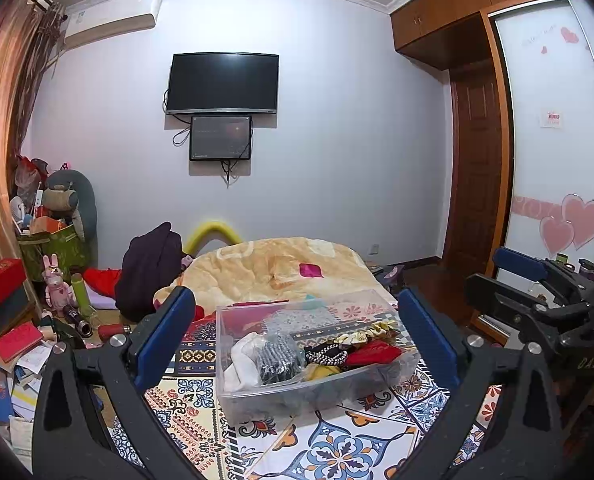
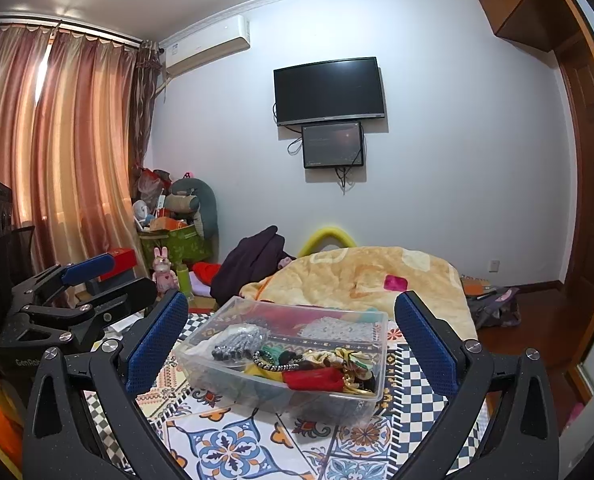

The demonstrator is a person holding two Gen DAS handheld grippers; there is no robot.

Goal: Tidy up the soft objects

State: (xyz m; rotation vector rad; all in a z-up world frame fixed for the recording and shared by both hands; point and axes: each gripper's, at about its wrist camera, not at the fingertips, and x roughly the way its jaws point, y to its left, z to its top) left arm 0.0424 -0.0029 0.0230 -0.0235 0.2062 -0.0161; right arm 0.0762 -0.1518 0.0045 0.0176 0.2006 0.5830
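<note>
Clear plastic bin (image 1: pixel 317 364): sitting on the patterned bedspread (image 1: pixel 329 448), holding soft items.
Contents: white cloth (image 1: pixel 243 360), grey knit piece (image 1: pixel 277 354), red fabric (image 2: pixel 315 380), scrunchies (image 2: pixel 347 356) lying mixed together.
Left gripper (image 1: pixel 297 336): hovering before the bin, fingers spreading wide, gripping nothing.
Right gripper (image 2: pixel 293 336): hanging beside it, likewise gaping, empty.
Beyond: beige blanket (image 2: pixel 377 276) bunching behind the bin.

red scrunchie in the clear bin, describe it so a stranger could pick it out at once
On the patterned bedspread stands a clear plastic bin of soft accessories. At the bin's near right side lies the red scrunchie, between a black-and-white braided band and a gold scrunchie. It is the only plain, solid red piece in the heap.
</note>
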